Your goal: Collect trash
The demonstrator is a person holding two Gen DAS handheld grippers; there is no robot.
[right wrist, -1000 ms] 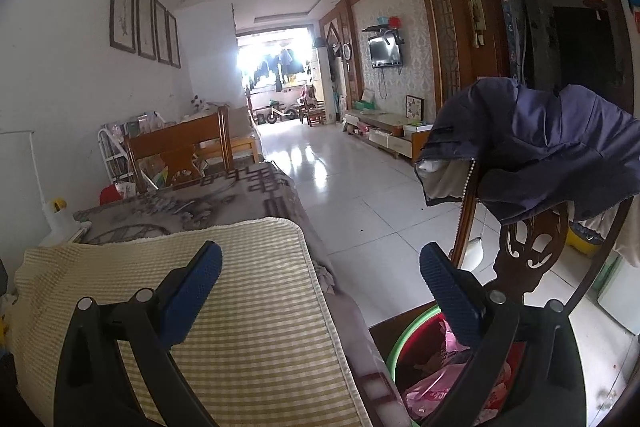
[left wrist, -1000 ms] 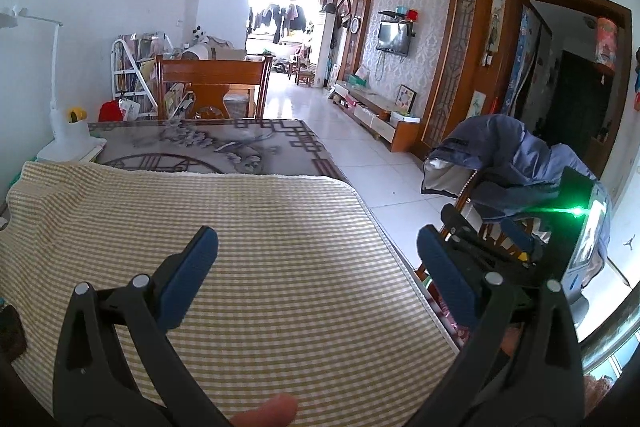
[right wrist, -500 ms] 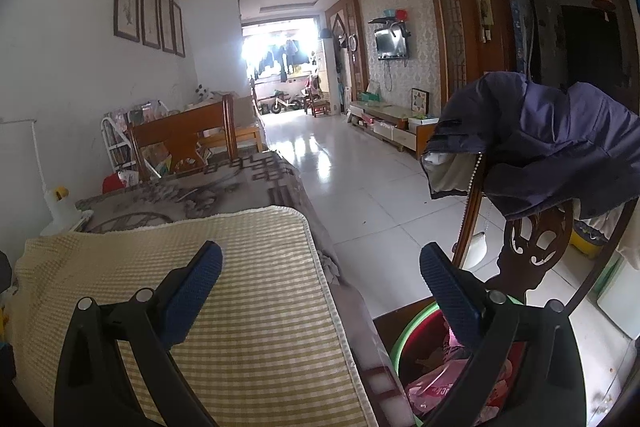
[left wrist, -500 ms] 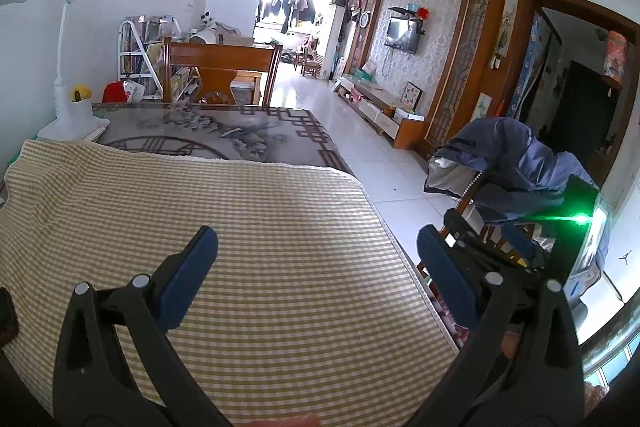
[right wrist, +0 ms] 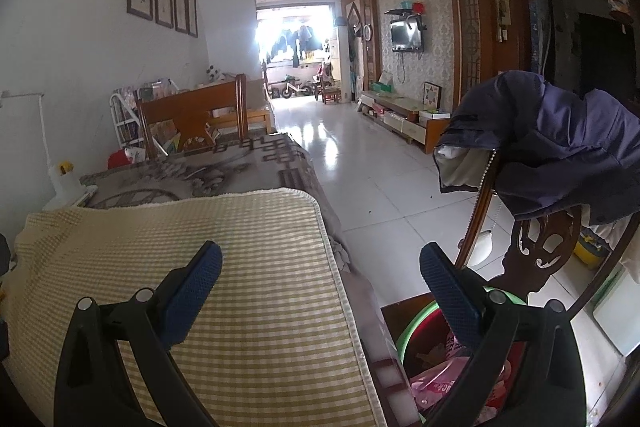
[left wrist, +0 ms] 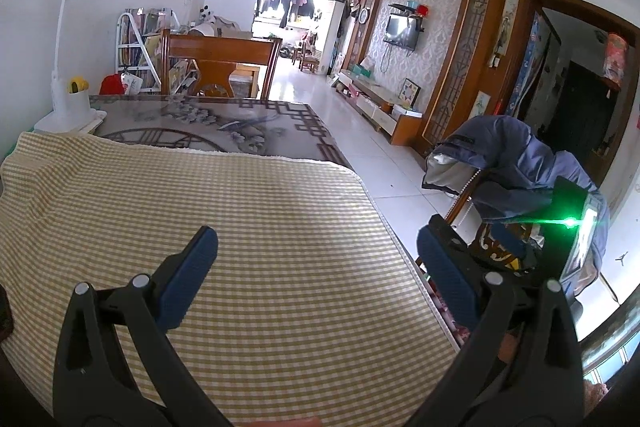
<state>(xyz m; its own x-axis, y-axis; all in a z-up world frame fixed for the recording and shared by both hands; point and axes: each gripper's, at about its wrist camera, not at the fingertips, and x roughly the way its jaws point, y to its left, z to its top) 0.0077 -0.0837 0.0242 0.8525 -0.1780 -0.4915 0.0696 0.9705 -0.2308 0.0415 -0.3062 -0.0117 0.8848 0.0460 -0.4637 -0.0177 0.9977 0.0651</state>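
Note:
My left gripper [left wrist: 318, 255] stands open above the yellow checked cloth [left wrist: 224, 227] that covers the table, with nothing between its blue pads. My right gripper [right wrist: 320, 267] is open too, over the cloth's right edge [right wrist: 256, 287]. Below its right finger a green-rimmed red basin [right wrist: 412, 327] sits on the chair seat and holds pink wrappers [right wrist: 436, 387]. In the left wrist view the other gripper's body [left wrist: 576, 231] shows at the right with a green light. No loose trash shows on the cloth.
A carved wooden chair [right wrist: 536, 247] with a blue jacket [right wrist: 560, 147] draped over it stands right of the table. A white lamp base [left wrist: 68, 107] sits at the table's far left. Another wooden chair [left wrist: 220, 67] stands at the far end. White tiled floor [right wrist: 360, 163] runs ahead.
Both cameras have tilted up a little and drawn slightly back; the view over the table shifted. Both grippers stay open and empty.

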